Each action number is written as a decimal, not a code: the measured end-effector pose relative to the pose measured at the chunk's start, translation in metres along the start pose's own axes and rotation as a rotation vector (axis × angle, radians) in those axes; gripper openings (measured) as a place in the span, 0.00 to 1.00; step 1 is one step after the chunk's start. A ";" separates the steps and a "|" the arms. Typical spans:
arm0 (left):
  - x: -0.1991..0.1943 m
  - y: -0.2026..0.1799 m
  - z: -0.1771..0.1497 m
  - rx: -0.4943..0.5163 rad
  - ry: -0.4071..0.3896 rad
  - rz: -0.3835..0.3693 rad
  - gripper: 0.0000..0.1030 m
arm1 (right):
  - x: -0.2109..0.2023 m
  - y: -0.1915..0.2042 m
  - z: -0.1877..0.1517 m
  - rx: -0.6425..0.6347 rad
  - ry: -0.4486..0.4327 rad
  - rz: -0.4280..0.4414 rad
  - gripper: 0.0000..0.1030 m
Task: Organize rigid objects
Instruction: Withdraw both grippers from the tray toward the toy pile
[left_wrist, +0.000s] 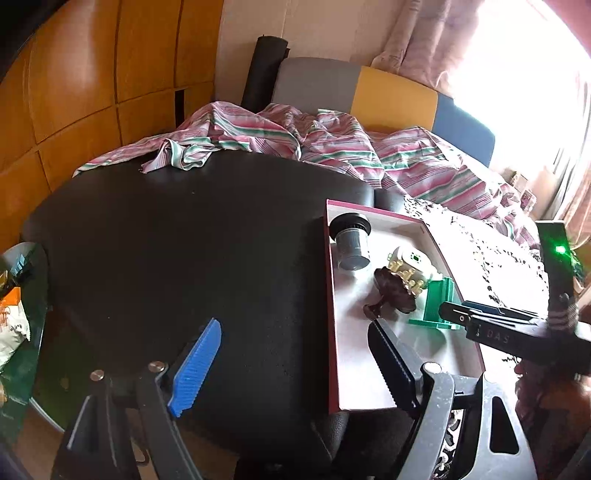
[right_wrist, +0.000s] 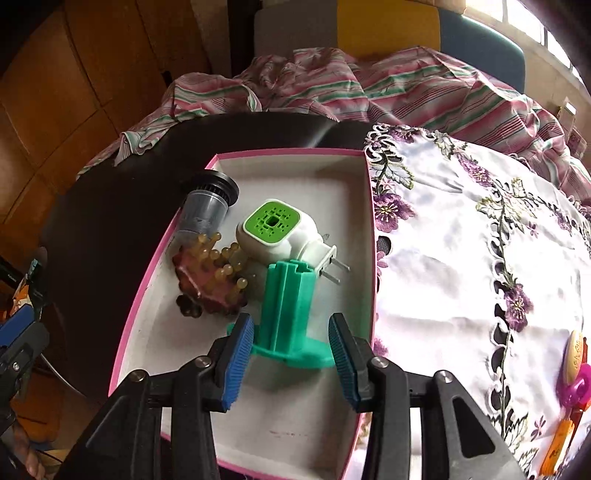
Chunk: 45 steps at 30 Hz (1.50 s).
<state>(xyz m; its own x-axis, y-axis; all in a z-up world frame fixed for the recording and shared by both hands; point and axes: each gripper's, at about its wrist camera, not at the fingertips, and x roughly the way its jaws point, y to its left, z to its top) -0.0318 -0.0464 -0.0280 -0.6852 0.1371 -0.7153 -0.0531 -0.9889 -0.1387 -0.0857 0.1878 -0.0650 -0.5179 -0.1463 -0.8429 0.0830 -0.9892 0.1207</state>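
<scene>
Glossy green plastic spool (right_wrist: 288, 310), matt white-lined cardboard box (right_wrist: 317, 173), embroidered satin cloth (right_wrist: 461, 236).

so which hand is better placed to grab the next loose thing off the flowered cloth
Probably the right. The right gripper stands open around the green piece in the box, beside the flowered cloth with its loose pieces. The left gripper hangs open over the dark table.

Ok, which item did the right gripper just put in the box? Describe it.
Find the pink-rimmed box beside the embroidered cloth. Nearest the right gripper, between its open jaws, lies the green plastic part: a ribbed post on a flat base, the only all-green item.
</scene>
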 end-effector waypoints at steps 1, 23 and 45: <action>0.000 -0.001 -0.001 0.005 0.001 -0.001 0.80 | -0.003 0.002 -0.002 -0.005 -0.009 -0.006 0.41; -0.003 -0.042 -0.006 0.119 -0.002 -0.034 0.80 | -0.064 -0.042 -0.036 0.061 -0.098 -0.081 0.41; 0.010 -0.121 0.011 0.248 0.023 -0.180 0.80 | -0.170 -0.302 -0.109 0.689 -0.176 -0.328 0.41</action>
<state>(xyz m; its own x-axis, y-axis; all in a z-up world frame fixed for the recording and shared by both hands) -0.0404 0.0741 -0.0114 -0.6323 0.3094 -0.7102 -0.3496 -0.9321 -0.0948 0.0704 0.5120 -0.0155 -0.5571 0.2121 -0.8029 -0.6147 -0.7554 0.2270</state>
